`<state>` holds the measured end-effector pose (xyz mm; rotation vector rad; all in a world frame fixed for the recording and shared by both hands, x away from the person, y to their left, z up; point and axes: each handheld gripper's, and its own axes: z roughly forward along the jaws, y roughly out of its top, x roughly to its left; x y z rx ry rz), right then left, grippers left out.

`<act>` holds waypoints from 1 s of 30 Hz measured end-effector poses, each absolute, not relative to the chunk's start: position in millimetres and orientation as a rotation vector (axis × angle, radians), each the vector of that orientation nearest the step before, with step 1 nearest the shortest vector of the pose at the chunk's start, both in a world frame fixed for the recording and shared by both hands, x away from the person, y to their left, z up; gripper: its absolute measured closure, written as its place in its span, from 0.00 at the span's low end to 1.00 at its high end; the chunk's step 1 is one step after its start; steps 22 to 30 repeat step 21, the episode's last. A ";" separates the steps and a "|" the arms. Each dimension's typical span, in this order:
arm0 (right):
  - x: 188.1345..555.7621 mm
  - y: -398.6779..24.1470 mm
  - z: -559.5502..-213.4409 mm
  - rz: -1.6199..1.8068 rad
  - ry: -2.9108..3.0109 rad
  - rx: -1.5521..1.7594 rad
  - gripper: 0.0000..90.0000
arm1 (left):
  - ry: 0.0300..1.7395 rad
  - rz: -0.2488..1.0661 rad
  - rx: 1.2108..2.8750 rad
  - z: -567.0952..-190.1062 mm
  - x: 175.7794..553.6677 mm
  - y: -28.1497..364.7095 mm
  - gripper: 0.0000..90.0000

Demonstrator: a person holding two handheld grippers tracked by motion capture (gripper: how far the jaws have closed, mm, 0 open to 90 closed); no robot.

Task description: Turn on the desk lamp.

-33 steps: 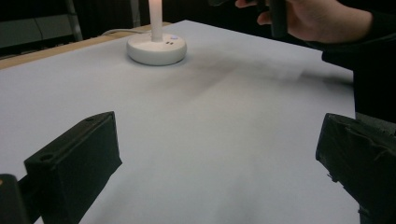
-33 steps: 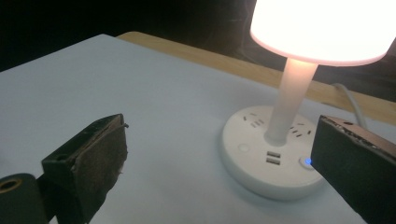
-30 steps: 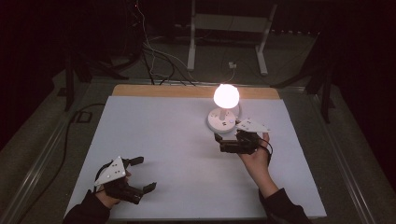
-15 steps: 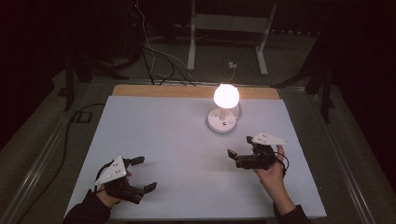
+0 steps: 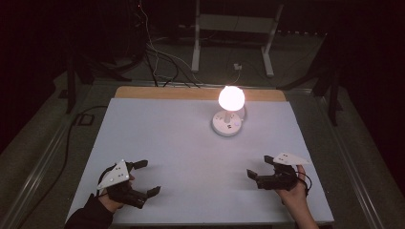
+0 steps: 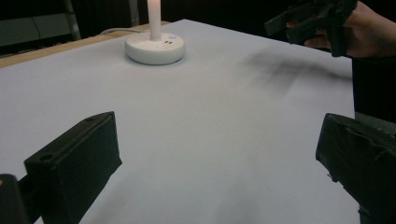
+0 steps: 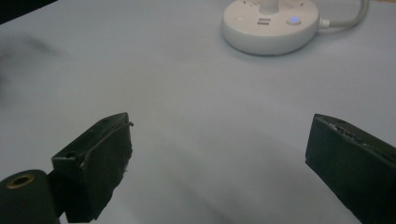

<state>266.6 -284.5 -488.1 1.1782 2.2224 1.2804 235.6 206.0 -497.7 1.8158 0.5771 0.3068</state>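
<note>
Right tongs (image 5: 258, 167) withdrawn from upright lit lamp (image 5: 230, 112), jaws apart.

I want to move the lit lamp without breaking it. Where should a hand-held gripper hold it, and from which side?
Probably the thin white stem, just above the round base. It is narrow and upright, whereas the base looks too wide and the glowing bulb fragile. Come level from the person's side, since the cable leaves the base at the back.
</note>
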 end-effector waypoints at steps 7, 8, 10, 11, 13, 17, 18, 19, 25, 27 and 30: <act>250.3 -299.5 -498.2 1.250 2.227 1.148 0.07 | 0.573 0.307 1.820 -497.7 235.2 205.8 0.00; 246.1 -302.4 -500.8 1.238 2.236 1.150 0.07 | 0.573 0.308 1.819 -497.6 235.3 205.9 0.00; 244.1 -303.7 -502.1 1.228 2.238 1.150 0.07 | 0.575 0.305 1.815 -497.6 235.4 205.9 0.00; 242.5 -304.9 -503.3 1.219 2.243 1.149 0.07 | 0.575 0.306 1.816 -497.7 235.4 205.9 0.00; 240.1 -307.0 -505.1 1.208 2.243 1.155 0.07 | 0.574 0.306 1.819 -497.9 235.4 205.6 0.00; 242.5 -310.0 -507.1 1.194 2.239 1.163 0.07 | 0.572 0.306 1.817 -497.7 235.3 205.1 0.00; 242.9 -309.8 -507.6 1.196 2.242 1.165 0.07 | 0.571 0.307 1.819 -497.8 235.2 205.1 0.00; 242.9 -309.8 -507.6 1.196 2.242 1.165 0.07 | 0.572 0.307 1.821 -497.8 235.4 205.2 0.00; 243.4 -308.9 -508.6 1.184 2.250 1.156 0.07 | 0.570 0.308 1.816 -497.6 235.9 205.5 0.00; 243.4 -308.9 -508.6 1.184 2.250 1.156 0.07 | 0.570 0.308 1.816 -497.6 235.9 205.5 0.00; 243.4 -308.9 -508.6 1.184 2.250 1.156 0.07 | 0.570 0.308 1.816 -497.6 235.9 205.5 0.00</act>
